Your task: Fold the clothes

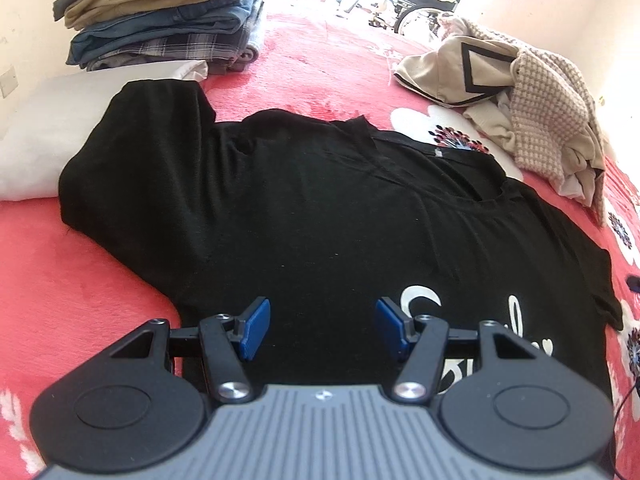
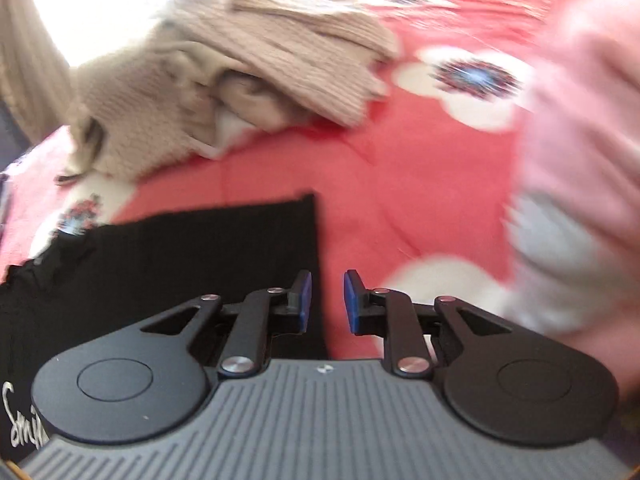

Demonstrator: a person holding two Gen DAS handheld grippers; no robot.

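A black T-shirt [image 1: 320,216] with white lettering lies spread flat on the red floral bedspread [image 1: 72,280], collar away from me. My left gripper [image 1: 322,328] is open and empty, low over the shirt's chest. In the right wrist view, the shirt's sleeve [image 2: 192,248] lies at the left, its hem edge running just under my right gripper [image 2: 327,300]. That gripper is open with a narrow gap and holds nothing. The right wrist view is motion-blurred.
A stack of folded clothes [image 1: 160,20] sits at the far left behind a white pillow [image 1: 52,132]. A heap of unfolded beige garments [image 1: 520,100] lies at the far right, and it also shows in the right wrist view [image 2: 224,80]. A blurred pink shape [image 2: 580,160] fills the right edge.
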